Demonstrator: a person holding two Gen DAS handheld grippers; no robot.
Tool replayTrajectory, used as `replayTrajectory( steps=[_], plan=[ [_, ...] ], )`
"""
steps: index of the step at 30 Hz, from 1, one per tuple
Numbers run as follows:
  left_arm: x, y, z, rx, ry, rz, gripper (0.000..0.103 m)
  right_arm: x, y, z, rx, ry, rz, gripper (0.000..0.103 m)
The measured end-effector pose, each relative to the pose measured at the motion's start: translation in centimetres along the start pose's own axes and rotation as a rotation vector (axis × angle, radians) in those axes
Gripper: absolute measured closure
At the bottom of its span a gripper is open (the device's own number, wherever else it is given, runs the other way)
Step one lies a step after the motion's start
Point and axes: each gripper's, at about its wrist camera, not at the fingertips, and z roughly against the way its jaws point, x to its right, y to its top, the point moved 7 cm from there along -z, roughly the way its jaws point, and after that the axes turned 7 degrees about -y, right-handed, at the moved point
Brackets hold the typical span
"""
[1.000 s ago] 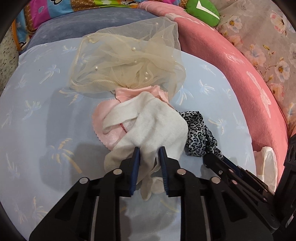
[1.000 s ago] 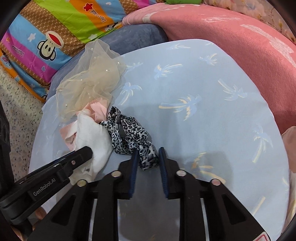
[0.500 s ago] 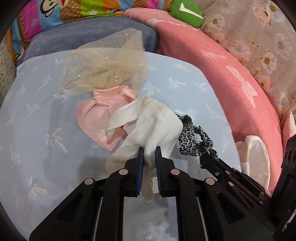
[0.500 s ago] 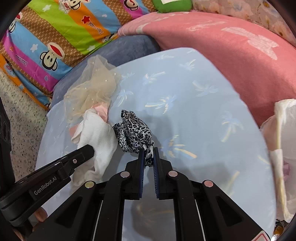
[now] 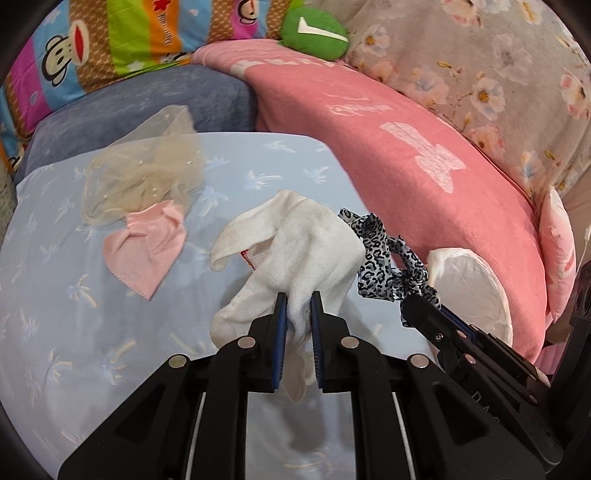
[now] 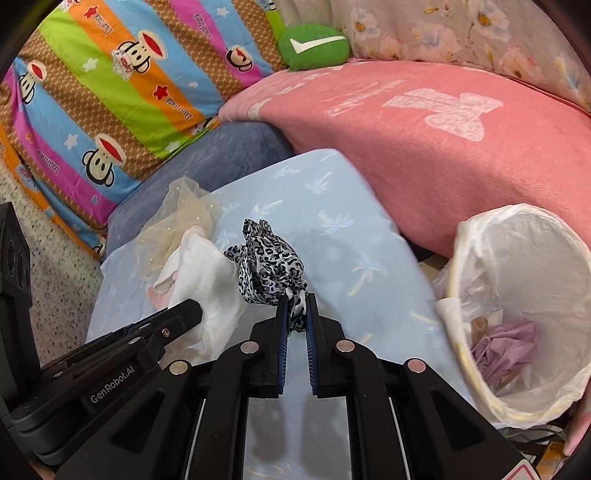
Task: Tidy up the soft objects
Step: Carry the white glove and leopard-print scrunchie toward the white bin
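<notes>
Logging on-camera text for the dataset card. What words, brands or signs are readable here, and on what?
"GenRobot.AI": white print on the left gripper body, right wrist view.
"DA...": embossed letters on the right gripper body, cut off, rest unreadable.
White tick sign, no words: on the green plush.
Small script on the striped monkey quilt: repeated, upside down, too blurred to read reliably.
Pale pattern on the pink blanket: illegible.

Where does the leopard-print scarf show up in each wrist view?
Left wrist: leopard scarf right of centre, hanging from the right claw, beside the white sock.
Right wrist: leopard scarf at centre, pinched in the claw.
Shared landmark: green cushion, top of both.
</notes>
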Motion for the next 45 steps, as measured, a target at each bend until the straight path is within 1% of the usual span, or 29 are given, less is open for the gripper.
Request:
replayTrajectory(
  steps=[9, 19, 29, 36, 45],
  plan=[
    [4.9, -0.4, -0.6, -0.012, -0.031, -0.096, 0.090, 5.3, 0.2, 3.0, 0.043, -0.033, -0.077, 0.094],
    [10.1, -1.3, -2.2, -0.053, -0.072, -0.181, 0.090, 12.0, -0.1, 5.0, 0.073, -0.079, -0.180, 0.094],
    [15.2, -2.2, -3.7, -0.093, -0.117, -0.272, 0.090, 17.9, -0.7, 6.9, 0.102, -0.153, -0.248, 0.094],
    [17.6, -2.7, -4.5, -0.112, -0.141, -0.310, 0.089, 20.7, -1.0, 7.5, 0.109, -0.177, -0.293, 0.094],
    [19.6, -3.0, -5.0, -0.105, -0.158, -0.356, 0.089, 21.8, -1.0, 7.8, 0.115, -0.193, -0.315, 0.094]
  ],
)
